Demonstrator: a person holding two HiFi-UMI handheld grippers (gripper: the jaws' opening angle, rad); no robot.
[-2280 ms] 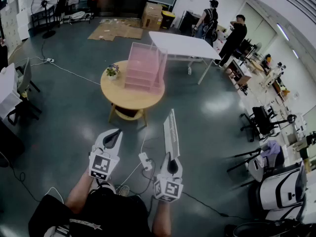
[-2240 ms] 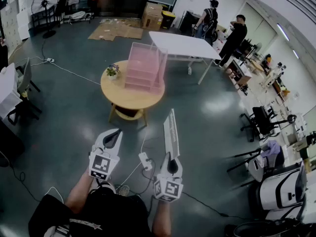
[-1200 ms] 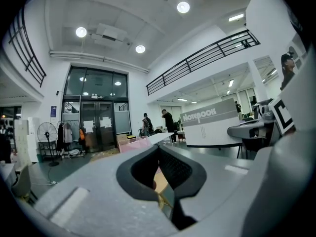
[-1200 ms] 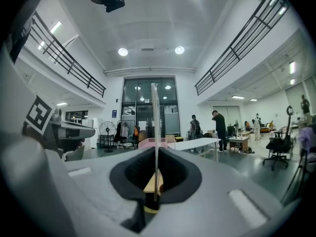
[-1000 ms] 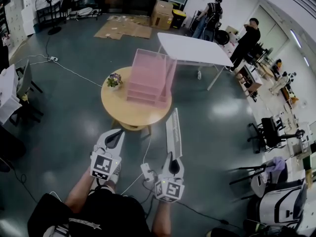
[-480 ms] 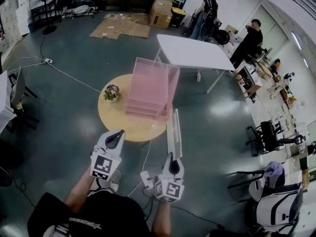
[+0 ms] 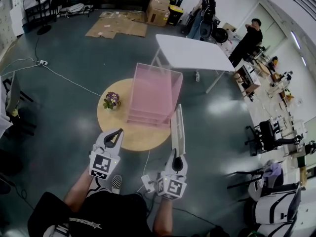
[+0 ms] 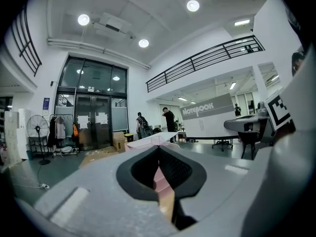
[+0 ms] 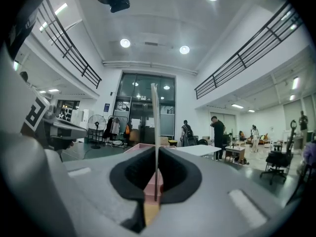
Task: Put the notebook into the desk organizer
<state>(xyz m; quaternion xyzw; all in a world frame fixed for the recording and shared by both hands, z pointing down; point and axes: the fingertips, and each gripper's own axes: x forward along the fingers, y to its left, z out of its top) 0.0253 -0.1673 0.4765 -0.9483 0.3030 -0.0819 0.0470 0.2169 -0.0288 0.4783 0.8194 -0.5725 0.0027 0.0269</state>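
Note:
A pink, translucent desk organizer (image 7: 154,94) stands on a round wooden table (image 7: 114,128) ahead of me. My right gripper (image 7: 174,155) is shut on the lower edge of a thin pale notebook (image 7: 177,127), held upright and edge-on; its top reaches the organizer's near right corner. In the right gripper view the notebook (image 9: 155,127) rises as a thin line between the jaws of my right gripper (image 9: 155,158), with the organizer (image 9: 142,146) behind. My left gripper (image 7: 117,133) hovers at the table's near edge, shut and holding nothing. Past my left gripper's (image 8: 159,150) tips, the organizer (image 8: 147,141) shows pink.
A small flower pot (image 7: 111,100) sits on the table's left side. A white table (image 7: 192,53) stands beyond, with two people (image 7: 247,33) near it. Flat cardboard (image 7: 118,27) lies on the floor far back. A power strip (image 7: 148,182) and cable lie by my feet. Office chairs (image 7: 261,132) stand to the right.
The table and organizer have come closer to both grippers. The notebook's top now lies beside the organizer's near right corner. Both grippers keep the same pose.

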